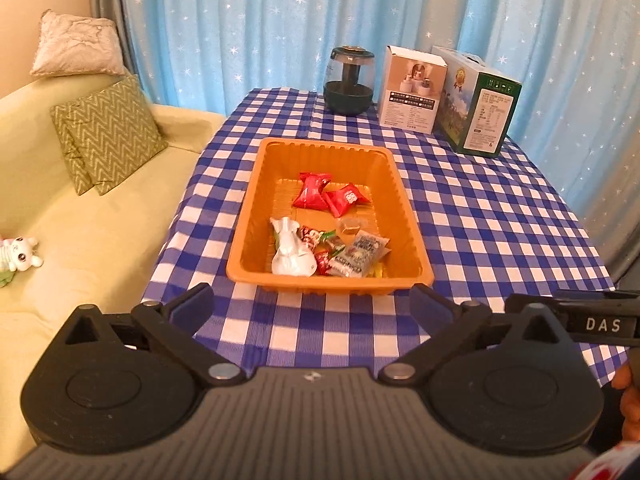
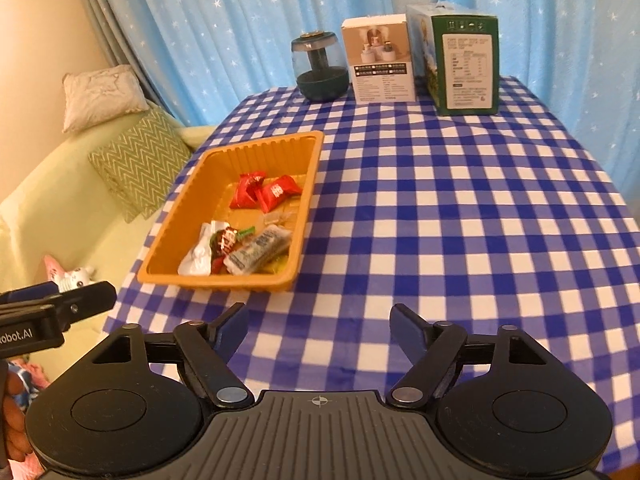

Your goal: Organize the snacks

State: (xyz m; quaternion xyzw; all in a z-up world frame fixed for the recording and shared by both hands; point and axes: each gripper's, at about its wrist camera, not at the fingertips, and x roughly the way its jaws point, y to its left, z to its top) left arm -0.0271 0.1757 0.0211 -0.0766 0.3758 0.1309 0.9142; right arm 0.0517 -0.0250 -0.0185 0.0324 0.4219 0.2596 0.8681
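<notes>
A shallow rectangular tray (image 1: pixel 400 200) of glossy orange plastic, with ribbed walls and rounded corners, is set on a soft tablecloth (image 1: pixel 500 240) checked in blue and white. It is seen toward the left side of the table in the right wrist view (image 2: pixel 308 184).

All the snacks are gathered inside the tray. Two shiny red foil packets (image 1: pixel 312 190) with crimped ends are lain side by side at the far middle, touching. At the near end a crinkled white wrapper (image 1: pixel 290 254) is placed at the left, small red and green sweets (image 1: pixel 316 238) are heaped beside it, and a flat grey printed sachet (image 1: pixel 358 256) is laid to their right. A small clear wrapped piece (image 1: pixel 350 226) is seen between the two groups.

At the far edge of the table a rounded dark green jar (image 1: pixel 349 80) with clear walls is stood, then a white cardboard box (image 1: pixel 412 90) and a green printed carton (image 1: pixel 476 104), close together.

The left gripper (image 1: pixel 312 304) is held near the tray's near rim, its dark blue pads spread wide with nothing between them. The right gripper (image 2: pixel 318 330) is held over bare cloth to the right of the tray, jaws likewise parted and empty.

To the left, a pale yellow sofa (image 1: pixel 100 240) is seen with a zigzag green cushion (image 1: pixel 108 132) and a creased cream pillow (image 1: pixel 76 44).
</notes>
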